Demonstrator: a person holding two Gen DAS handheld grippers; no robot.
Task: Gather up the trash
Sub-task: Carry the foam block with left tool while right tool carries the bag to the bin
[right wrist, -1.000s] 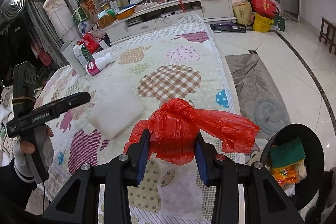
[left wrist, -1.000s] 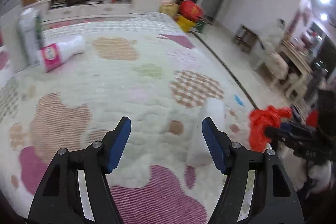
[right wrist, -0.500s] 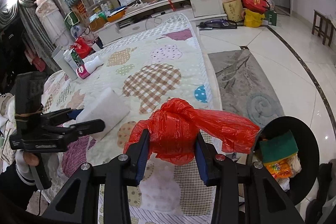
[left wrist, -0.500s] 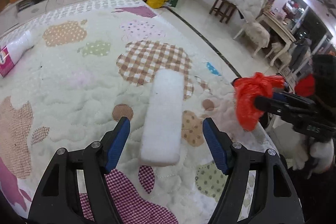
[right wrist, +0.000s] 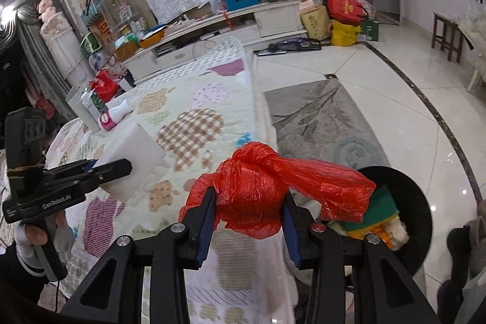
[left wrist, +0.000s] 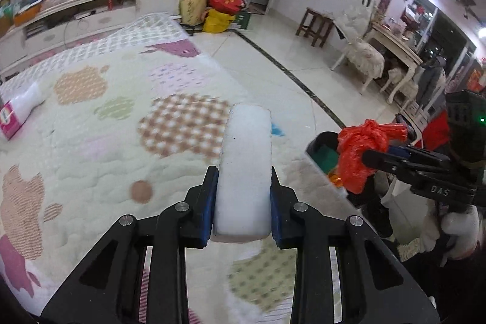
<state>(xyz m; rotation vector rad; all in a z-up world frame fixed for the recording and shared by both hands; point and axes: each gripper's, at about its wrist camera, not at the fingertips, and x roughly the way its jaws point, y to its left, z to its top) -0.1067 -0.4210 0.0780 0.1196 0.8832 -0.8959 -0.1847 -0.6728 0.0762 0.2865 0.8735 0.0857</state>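
Trash is held in both grippers. One white foam block [left wrist: 244,169] is squeezed between the blue pads of the left gripper [left wrist: 243,202], whose jaws are closing on it, and it is lifted above the patchwork quilt [left wrist: 91,141]. One knotted red plastic bag [right wrist: 261,193] is clamped in the right gripper [right wrist: 249,220], just beside the edge of the quilt. One round black bin [right wrist: 416,202] is seen on the floor under the bag's tail. Inside it, a green piece and some orange and white wrappers are piled. One white bottle with a pink label [right wrist: 114,116] is lying on the quilt, well apart.
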